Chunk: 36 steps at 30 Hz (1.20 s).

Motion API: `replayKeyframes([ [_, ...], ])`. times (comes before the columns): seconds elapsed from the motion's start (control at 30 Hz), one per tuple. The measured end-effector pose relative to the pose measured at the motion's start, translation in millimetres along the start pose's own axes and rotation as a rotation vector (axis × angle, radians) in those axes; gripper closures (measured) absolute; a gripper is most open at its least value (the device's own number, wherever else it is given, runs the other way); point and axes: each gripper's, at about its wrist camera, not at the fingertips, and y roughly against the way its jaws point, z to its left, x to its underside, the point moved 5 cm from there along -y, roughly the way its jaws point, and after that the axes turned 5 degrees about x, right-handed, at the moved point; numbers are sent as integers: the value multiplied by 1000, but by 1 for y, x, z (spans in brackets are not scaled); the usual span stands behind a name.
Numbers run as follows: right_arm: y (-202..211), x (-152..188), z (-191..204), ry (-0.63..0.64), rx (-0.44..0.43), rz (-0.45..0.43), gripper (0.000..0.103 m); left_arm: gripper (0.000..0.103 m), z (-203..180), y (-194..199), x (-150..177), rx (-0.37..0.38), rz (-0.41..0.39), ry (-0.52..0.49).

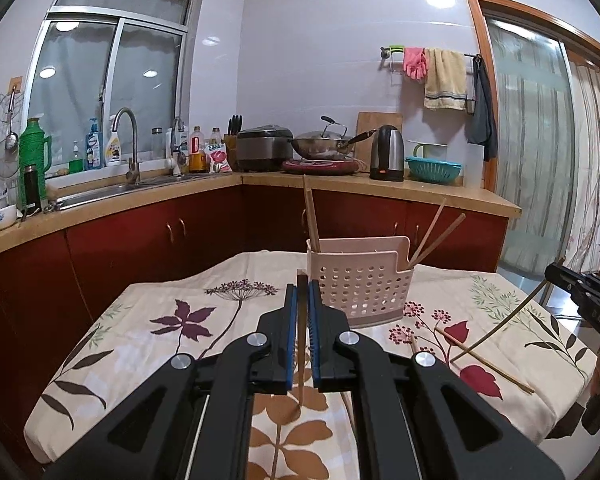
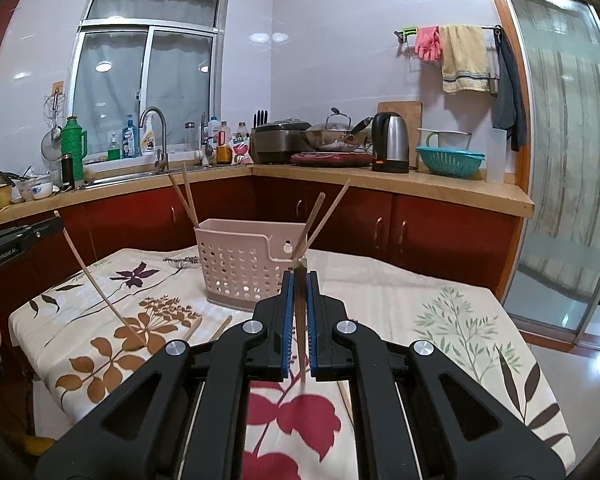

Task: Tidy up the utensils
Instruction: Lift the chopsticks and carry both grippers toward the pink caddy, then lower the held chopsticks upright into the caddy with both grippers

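A pink perforated utensil basket [image 1: 360, 280] stands on the floral-cloth table [image 1: 160, 340] and holds several wooden chopsticks [image 1: 311, 216]. It also shows in the right wrist view [image 2: 244, 264]. My left gripper [image 1: 302, 292] is shut on a chopstick [image 1: 301, 344], just in front of the basket's left side. My right gripper [image 2: 300, 284] is shut on a chopstick [image 2: 300, 320], near the basket's right end. In the left view the right gripper [image 1: 580, 288] holds its chopstick [image 1: 500, 332] slanting down to the cloth. A loose chopstick [image 1: 484, 360] lies on the table.
Two more chopsticks [image 2: 216, 328] lie on the cloth left of my right gripper. Behind the table runs an L-shaped counter [image 1: 380, 188] with a sink [image 1: 112, 192], wok, kettle [image 1: 387, 152] and teal colander. A glass sliding door [image 2: 560, 160] is on the right.
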Motion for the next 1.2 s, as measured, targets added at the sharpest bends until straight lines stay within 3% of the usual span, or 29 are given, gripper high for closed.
replayKeyframes([
  [0.53, -22, -35, 10, 4, -35, -20, 96, 97, -7, -16, -40, 59, -79, -19],
  [0.97, -39, -117, 12, -2, -98, -201, 96, 97, -27, -31, -109, 102, -247, -58],
  [1.2, -71, -143, 10, -6, -109, -250, 96, 97, -29, -61, -128, 109, -276, -70],
])
